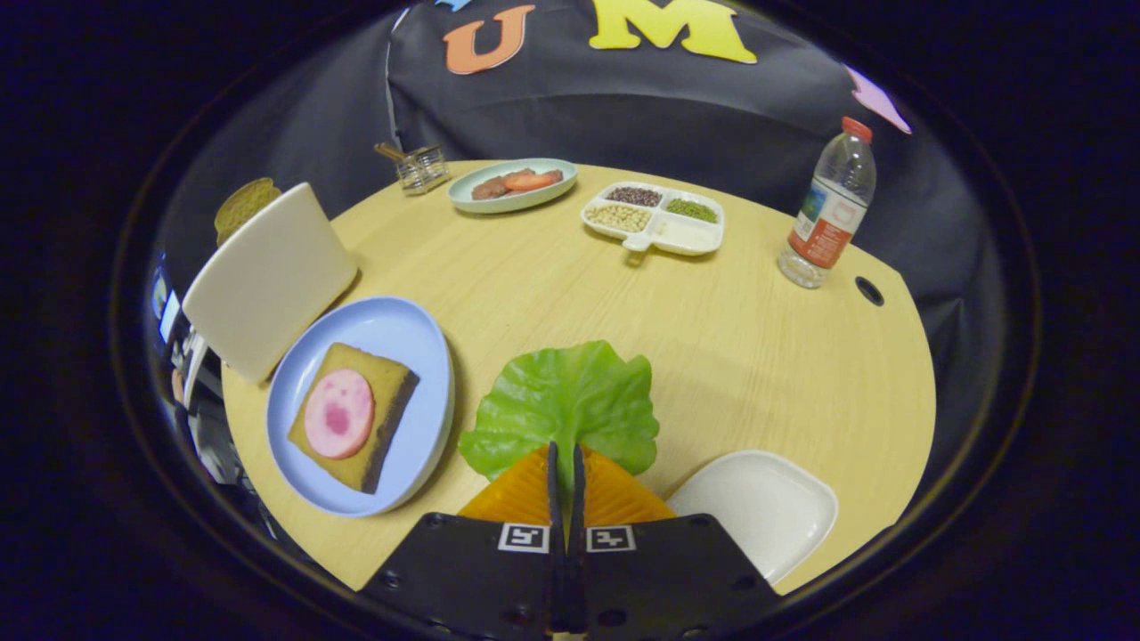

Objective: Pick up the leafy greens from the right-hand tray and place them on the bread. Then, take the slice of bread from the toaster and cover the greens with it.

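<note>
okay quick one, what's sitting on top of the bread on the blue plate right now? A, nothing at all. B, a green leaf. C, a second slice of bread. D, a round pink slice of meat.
D: a round pink meat slice lies on the bread on the blue plate, while the green leaf is off the plate, pinched by the tongs, whose fingers are shut on its near edge.
</note>
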